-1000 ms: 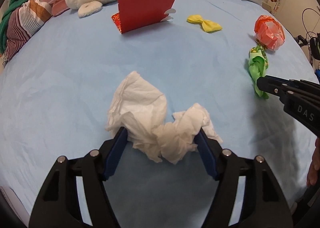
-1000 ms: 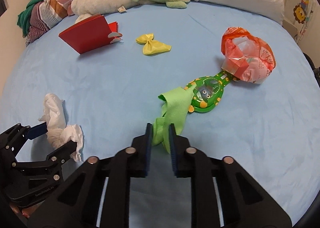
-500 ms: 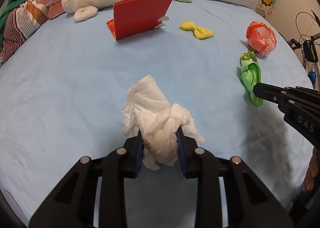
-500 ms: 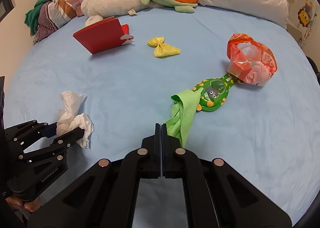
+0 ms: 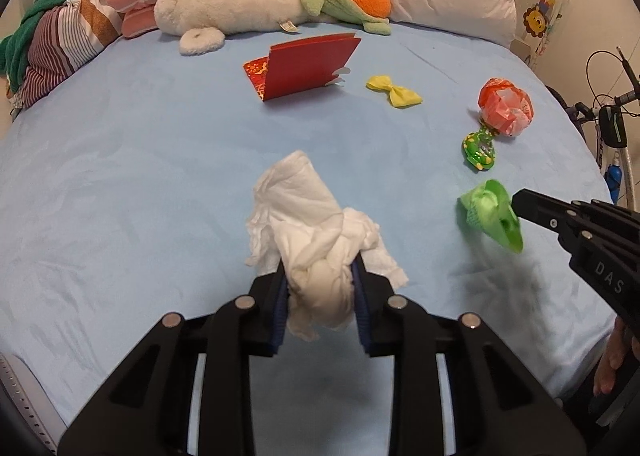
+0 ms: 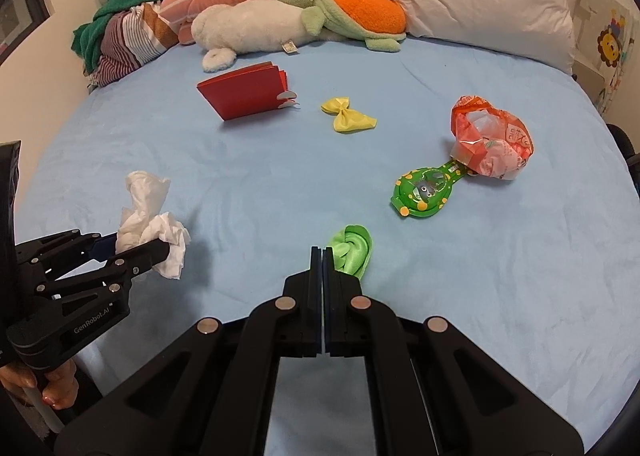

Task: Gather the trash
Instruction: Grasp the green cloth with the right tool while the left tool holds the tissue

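Left wrist view shows the left gripper (image 5: 320, 288) at lower centre clamped on a crumpled wad of white tissue (image 5: 304, 215), soft and creased, held clear of the smooth blue bedsheet (image 5: 120, 175), presumably for carrying to a bin that is out of sight. Right wrist view shows the right gripper (image 6: 322, 260) at lower centre, jaws fully together and pinching a thin, limp green rag (image 6: 352, 250) by its edge. On the sheet lie a crinkly red wrapper (image 6: 492, 147), a glossy green spotted toy (image 6: 424, 189), a yellow bow (image 6: 348, 115) and a stiff red folder (image 6: 244, 95).
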A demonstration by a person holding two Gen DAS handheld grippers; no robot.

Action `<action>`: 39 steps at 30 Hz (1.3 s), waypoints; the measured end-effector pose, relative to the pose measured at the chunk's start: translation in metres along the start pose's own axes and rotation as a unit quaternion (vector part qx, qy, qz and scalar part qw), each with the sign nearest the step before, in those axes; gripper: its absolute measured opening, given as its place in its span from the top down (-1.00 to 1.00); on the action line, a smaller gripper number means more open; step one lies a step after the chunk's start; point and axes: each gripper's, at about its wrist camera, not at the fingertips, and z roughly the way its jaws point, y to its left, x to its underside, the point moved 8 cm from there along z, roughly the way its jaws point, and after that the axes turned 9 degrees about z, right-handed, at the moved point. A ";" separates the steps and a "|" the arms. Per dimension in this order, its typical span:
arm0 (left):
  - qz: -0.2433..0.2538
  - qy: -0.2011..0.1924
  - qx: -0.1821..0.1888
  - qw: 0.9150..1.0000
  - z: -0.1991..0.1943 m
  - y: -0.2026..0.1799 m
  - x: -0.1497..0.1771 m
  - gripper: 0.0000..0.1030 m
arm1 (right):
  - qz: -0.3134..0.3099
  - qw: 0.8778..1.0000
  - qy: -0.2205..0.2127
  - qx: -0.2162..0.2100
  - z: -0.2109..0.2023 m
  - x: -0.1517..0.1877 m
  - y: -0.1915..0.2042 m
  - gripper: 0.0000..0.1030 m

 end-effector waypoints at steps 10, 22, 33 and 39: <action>-0.020 -0.015 -0.013 1.000 -0.063 0.014 0.027 0.46 | 0.004 1.000 -0.010 -0.030 -0.046 0.019 0.019 1.00; -0.025 -0.019 -0.022 0.999 -0.082 0.019 0.045 0.46 | 0.026 0.998 0.004 0.061 -0.009 0.029 -0.015 -0.13; -0.011 -0.010 -0.014 1.000 -0.060 0.010 0.033 0.46 | 0.032 0.995 0.069 0.062 0.046 0.045 -0.024 0.64; -0.013 -0.013 -0.013 1.000 -0.061 0.010 0.032 0.46 | 0.025 0.998 0.038 0.053 0.024 0.037 -0.019 0.79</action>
